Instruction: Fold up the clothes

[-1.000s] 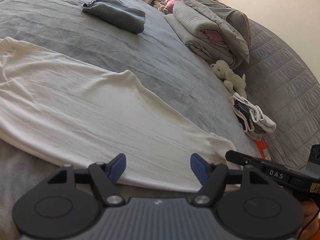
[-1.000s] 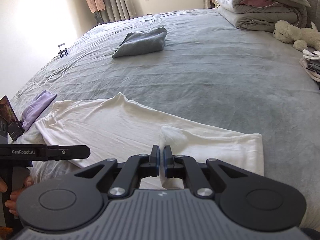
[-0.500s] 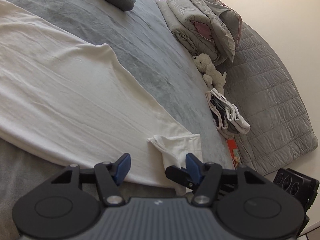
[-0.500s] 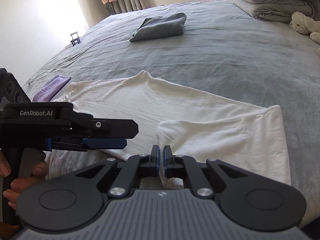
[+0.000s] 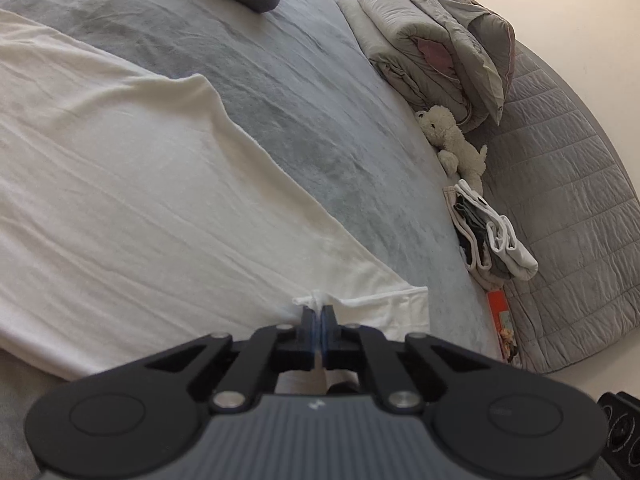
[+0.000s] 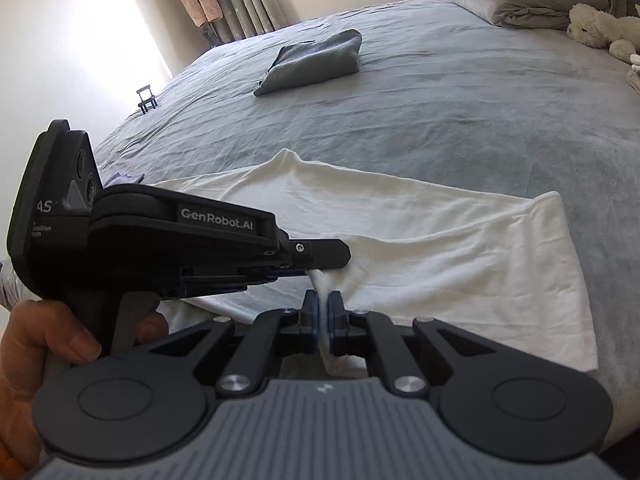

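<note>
Both grippers angled down toward the near edge of the bed, side by side and almost touching. Left gripper just closed, jaws pinched together on a small bunched tuft of the white garment at its near hem; in the right wrist view, seen side-on as a long black body with its fingers tight on the same bunched fabric, held from below by a bare hand wrapped round the grip. Right gripper likewise clamped, a thin fold of the white cloth caught between the blue pads just beside the left one's bite. Garment spread flat across the near part of the grey bedspread, long side running left to right, one stitched hem end lying open to the right, a peaked wrinkle on the far edge. Beyond that far edge, a wide stretch of bare grey cover. Farther back, a folded grey item well apart from the white cloth. At the right margin, a rolled duvet, a plush toy and a small stack of folded clothes against the quilted headboard. A lilac piece partly hidden behind the left gripper.
</note>
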Tool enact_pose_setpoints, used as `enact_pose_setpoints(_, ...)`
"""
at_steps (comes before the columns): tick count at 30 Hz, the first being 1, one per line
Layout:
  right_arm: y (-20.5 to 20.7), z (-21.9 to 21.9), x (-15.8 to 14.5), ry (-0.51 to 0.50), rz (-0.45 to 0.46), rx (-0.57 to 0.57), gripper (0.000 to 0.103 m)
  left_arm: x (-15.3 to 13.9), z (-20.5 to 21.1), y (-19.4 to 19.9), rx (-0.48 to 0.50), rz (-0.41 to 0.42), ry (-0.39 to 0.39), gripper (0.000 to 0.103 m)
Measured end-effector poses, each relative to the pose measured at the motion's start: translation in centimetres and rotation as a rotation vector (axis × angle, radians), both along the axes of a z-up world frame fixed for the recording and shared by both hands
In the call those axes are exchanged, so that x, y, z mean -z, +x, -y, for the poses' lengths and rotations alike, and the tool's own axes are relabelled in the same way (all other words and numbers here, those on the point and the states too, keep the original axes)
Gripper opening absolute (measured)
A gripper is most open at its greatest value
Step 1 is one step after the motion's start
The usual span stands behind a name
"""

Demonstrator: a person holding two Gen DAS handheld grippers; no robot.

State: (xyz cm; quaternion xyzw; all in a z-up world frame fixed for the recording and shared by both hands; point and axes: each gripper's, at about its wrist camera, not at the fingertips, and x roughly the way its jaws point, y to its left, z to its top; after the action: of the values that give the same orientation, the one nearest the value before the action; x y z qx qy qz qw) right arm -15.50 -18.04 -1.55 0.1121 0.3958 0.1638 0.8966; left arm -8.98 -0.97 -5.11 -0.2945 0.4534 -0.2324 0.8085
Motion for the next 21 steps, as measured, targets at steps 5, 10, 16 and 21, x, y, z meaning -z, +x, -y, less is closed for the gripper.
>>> enact_pose_setpoints(5, 0.5, -0.8, 0.2, 0.09, 0.016, 0.02, 0.006, -1.4, -0.9, 0.2, 0.004, 0.088, 0.08, 0.002)
enact_pose_setpoints(10, 1.3, -1.9, 0.4, 0.178, 0.008, 0.031, 0.006, -1.9, -2.8, 0.8, 0.0, 0.116, 0.116, 0.002)
enact_pose_setpoints(16, 2.4, -3.8, 0.7, 0.26, -0.007, 0.033, 0.006, -2.2, -5.2, 1.6, 0.0, 0.138, 0.144, 0.002)
enact_pose_setpoints(21, 3.4, -6.1, 0.7, 0.274, -0.009, 0.024, 0.007, -2.8, -6.9, 2.3, 0.032, 0.184, 0.202, 0.002)
